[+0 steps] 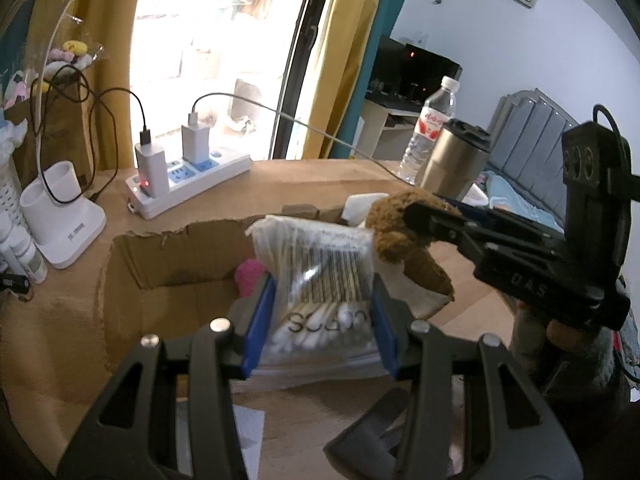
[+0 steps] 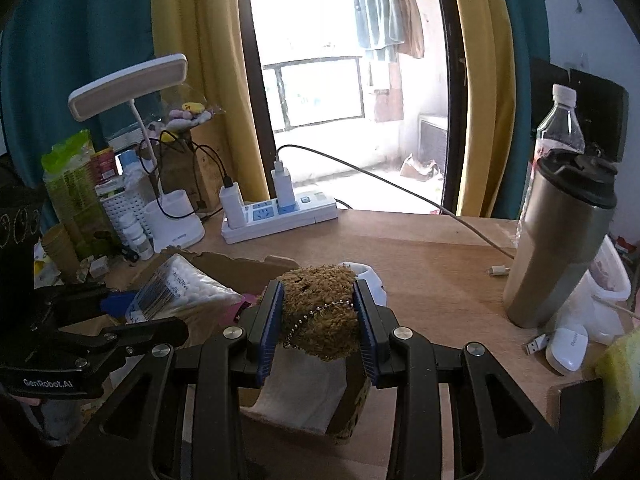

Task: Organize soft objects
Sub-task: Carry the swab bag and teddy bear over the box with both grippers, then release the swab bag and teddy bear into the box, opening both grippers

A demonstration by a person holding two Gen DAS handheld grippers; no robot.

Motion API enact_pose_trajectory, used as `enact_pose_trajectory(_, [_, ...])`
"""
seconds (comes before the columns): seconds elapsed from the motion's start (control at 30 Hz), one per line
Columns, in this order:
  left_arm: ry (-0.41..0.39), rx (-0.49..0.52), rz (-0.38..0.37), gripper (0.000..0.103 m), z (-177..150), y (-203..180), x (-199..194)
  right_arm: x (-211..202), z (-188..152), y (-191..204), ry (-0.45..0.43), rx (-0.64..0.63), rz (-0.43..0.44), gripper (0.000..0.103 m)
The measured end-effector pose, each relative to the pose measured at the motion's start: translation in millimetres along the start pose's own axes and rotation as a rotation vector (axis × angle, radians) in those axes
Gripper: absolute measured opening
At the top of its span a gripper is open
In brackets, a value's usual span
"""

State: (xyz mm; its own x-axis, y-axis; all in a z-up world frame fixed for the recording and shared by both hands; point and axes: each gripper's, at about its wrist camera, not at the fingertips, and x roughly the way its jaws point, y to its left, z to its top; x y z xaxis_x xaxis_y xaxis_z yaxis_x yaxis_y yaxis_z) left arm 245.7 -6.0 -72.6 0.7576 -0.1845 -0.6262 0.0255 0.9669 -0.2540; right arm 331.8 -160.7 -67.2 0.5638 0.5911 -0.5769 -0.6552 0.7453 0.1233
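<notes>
- Left wrist view: the left gripper has its blue pads partly closed on a clear plastic bag of white cotton swabs, gripping it at both sides and holding it over the open brown cardboard box.
- Inside the cardboard box, just behind the bag, a fuzzy pink soft item already lies on the bottom; I judge it to be sorted.
- To the right of the cardboard box, the right gripper reaches in from the side with a brown fuzzy plush toy clamped at its tip, above the box's right edge.
- Behind the cardboard box on the wooden table sit a white power strip with two chargers, a steel tumbler and a clear water bottle.
- Right wrist view: the right gripper is closed partway on the brown plush toy, whose bead chain hangs across its front; the toy is clear of the table.
- Left of the plush toy, the left gripper holds the swab bag over the cardboard box.
- A yellow sponge-like item sits at the far right of the table, well apart from the cardboard box.
- Progress, as I judge it: one item is boxed, two are held at the box but not released, and the yellow item may remain.
</notes>
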Motion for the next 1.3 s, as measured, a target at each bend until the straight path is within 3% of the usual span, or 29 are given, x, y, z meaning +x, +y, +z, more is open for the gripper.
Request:
enact_pose_trajectory(0.3, [0.040, -0.023, -0.006, 0.047, -3, 4, 23, 21, -7, -5, 0.048, 0.001, 0.000, 0.037])
enact_pose_trajectory(0.63, [0.106, -0.036, -0.011, 0.048, -6, 7, 49, 34, -15, -2, 0.100, -0.053, -0.070, 0.039])
enact_pose_trajectory(0.77, [0.143, -0.047, -0.015, 0.049, -9, 7, 57, 36, -17, 1, 0.110, -0.072, -0.091, 0.044])
enact_pose_trajectory(1.03, [0.168, -0.061, -0.011, 0.057, -9, 8, 61, 22, -17, 2, 0.060, -0.063, -0.091, 0.059])
enact_pose_trajectory(1.1, [0.162, -0.058, -0.014, 0.065, -9, 7, 59, 19, -16, -1, 0.051, -0.048, -0.098, 0.060])
enact_pose_trajectory(1.3, [0.143, -0.045, -0.022, 0.068, -7, 3, 51, 38, -27, -16, 0.141, -0.002, -0.180, 0.060])
